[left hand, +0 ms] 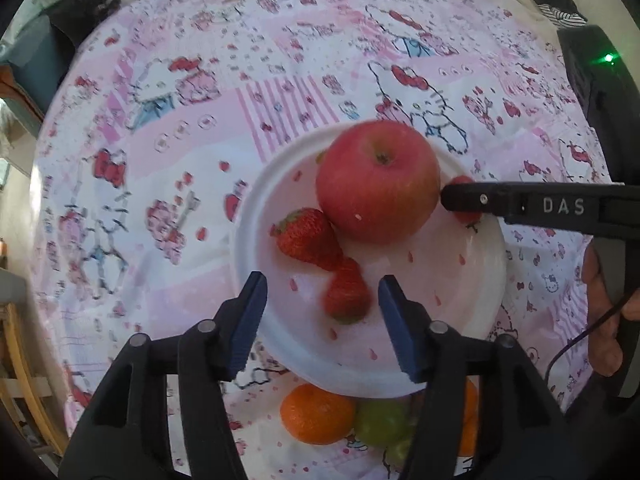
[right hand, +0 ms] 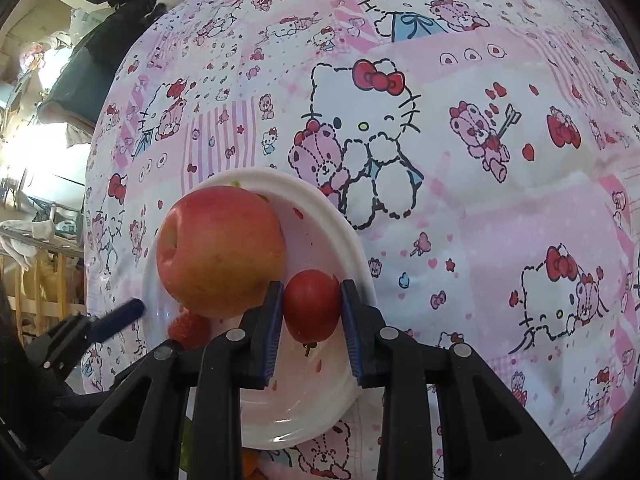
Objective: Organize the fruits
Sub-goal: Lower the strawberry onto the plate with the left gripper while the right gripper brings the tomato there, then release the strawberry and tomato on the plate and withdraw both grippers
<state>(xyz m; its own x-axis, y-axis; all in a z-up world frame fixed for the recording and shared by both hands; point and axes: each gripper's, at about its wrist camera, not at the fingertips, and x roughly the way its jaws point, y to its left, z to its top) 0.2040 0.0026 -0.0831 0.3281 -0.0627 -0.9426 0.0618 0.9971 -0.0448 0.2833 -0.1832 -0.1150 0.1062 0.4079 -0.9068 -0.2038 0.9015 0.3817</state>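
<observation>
My left gripper stood partly open over the white bowl, a strawberry loose between its pads, untouched. My right gripper pinched a small red tomato inside the bowl, just beside the big apple. An orange and green grapes lay on the cloth.

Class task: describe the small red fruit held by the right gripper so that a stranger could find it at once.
Find the white plate on the pink cartoon cloth. Beside the big apple sits a small round tomato, pinched between blue fingers. Unlike the strawberries, it is smooth and glossy.
</observation>
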